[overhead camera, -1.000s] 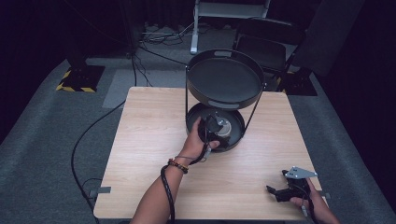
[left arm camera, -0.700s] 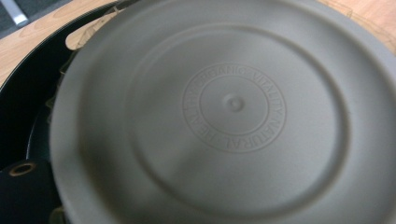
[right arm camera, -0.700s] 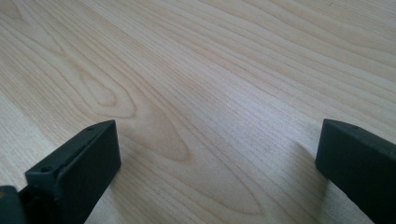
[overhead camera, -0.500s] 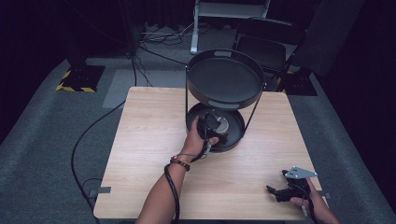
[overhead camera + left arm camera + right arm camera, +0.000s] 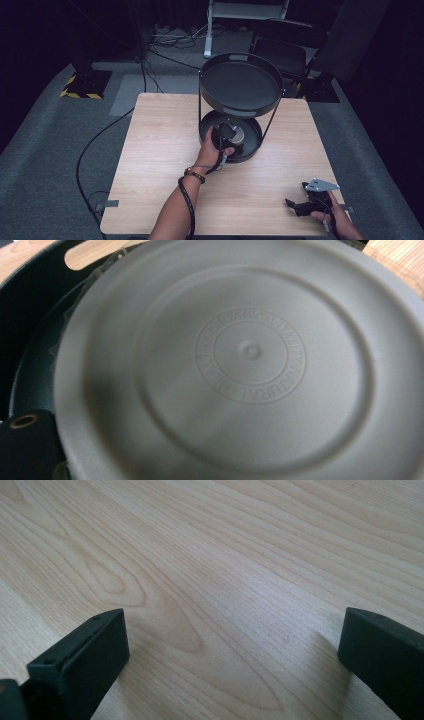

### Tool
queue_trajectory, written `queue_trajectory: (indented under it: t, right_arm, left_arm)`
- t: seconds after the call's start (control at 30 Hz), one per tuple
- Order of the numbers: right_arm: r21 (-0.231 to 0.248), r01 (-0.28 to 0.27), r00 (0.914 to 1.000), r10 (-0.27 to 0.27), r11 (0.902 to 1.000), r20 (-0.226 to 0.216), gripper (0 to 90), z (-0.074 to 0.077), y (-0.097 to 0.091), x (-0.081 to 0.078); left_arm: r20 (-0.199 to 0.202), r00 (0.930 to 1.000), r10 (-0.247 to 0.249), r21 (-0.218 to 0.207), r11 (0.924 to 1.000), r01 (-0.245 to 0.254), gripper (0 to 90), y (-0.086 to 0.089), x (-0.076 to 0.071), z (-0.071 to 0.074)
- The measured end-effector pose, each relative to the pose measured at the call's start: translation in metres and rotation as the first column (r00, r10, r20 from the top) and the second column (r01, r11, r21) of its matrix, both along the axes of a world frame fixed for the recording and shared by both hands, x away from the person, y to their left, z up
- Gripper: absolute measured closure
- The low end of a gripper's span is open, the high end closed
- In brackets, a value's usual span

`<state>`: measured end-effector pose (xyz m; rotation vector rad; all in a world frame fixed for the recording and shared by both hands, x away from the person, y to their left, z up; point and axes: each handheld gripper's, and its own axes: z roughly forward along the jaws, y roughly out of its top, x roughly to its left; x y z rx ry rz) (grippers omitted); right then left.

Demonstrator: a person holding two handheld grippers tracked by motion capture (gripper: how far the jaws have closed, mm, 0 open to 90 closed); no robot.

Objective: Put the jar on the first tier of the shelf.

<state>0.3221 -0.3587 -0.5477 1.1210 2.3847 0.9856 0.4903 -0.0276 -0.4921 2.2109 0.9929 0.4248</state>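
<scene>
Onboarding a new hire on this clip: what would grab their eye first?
Probably the black two-tier tray stand at the far middle of the wooden table. Next, the left gripper reaching into its lower tray, where a grey round plate with embossed lettering sits right in front of its camera. The right gripper waits at the table's near right corner, jaws wide apart over bare wood.

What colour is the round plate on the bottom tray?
Grey, with a ring of raised letters around its middle; the plate shows best in the left gripper view.

Grey lid; black tray; pale wood-grain table.
</scene>
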Motion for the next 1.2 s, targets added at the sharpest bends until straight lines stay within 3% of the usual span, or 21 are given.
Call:
queue_trajectory:
  t: [0.6,1.2]
  right_arm:
    - [-0.001,0.0,1.0,0.0,1.0,0.0,0.0,0.0,0.0,0.0]
    - [0.0,-0.003,1.0,0.003,1.0,0.0,0.0,0.0,0.0,0.0]
  left_arm:
    - [-0.014,0.9998,-0.016,0.019,0.9997,0.016,9.0,-0.006,-0.004,-0.015]
    - [-0.02,0.9996,-0.019,-0.021,0.9996,0.019,8.7,-0.003,-0.006,-0.021]
